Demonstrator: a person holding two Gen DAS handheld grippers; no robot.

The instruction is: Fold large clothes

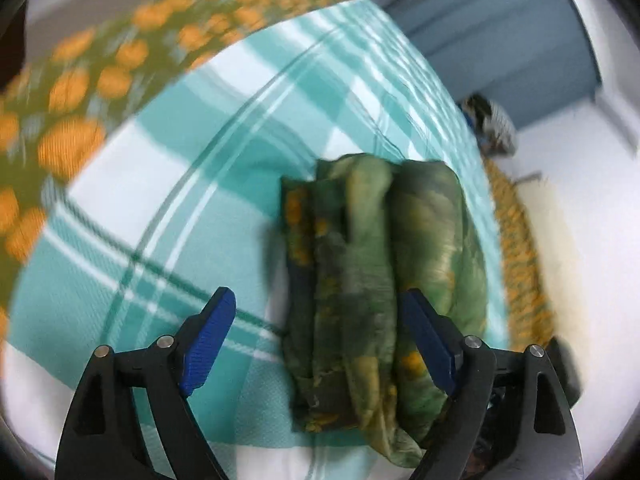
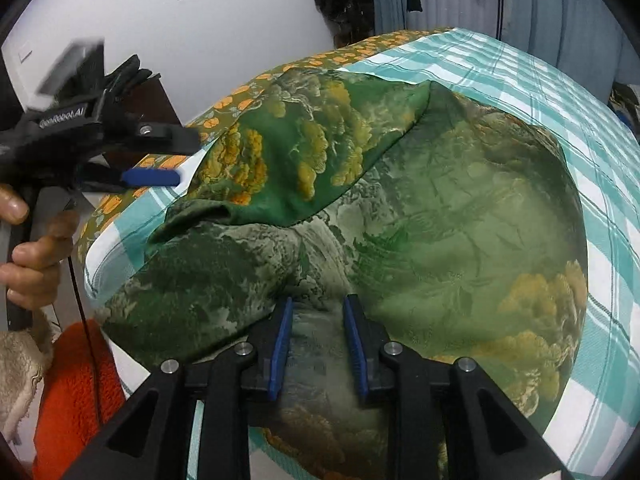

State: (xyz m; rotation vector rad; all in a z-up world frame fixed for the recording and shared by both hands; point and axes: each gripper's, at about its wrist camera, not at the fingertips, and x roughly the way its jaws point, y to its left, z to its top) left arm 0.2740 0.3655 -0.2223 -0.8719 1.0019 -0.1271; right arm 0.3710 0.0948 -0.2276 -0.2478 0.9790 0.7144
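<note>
a bed with a teal-and-white checked sheet [image 2: 576, 92] over an olive cover printed with orange flowers [image 1: 76, 92] stands by a white wall [image 2: 200, 40] and blue curtains [image 1: 500, 32]. the green landscape-print silk garment [image 2: 440, 216] lies on the sheet, one flap folded over. an orange fleece [image 2: 76, 384] sits at the bed's edge. the left gripper [image 1: 316, 312] hangs wide apart; the right gripper [image 2: 318, 316] is narrowed around a fold of the garment, contact unclear.

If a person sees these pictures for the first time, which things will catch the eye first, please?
First comes the green garment with yellow tree patterns, spread over the teal checked sheet on the bed. The right gripper hovers at its near edge, jaws partly open. At the far left, the left gripper hangs beside the bed, over the orange-flowered cloth.
</note>
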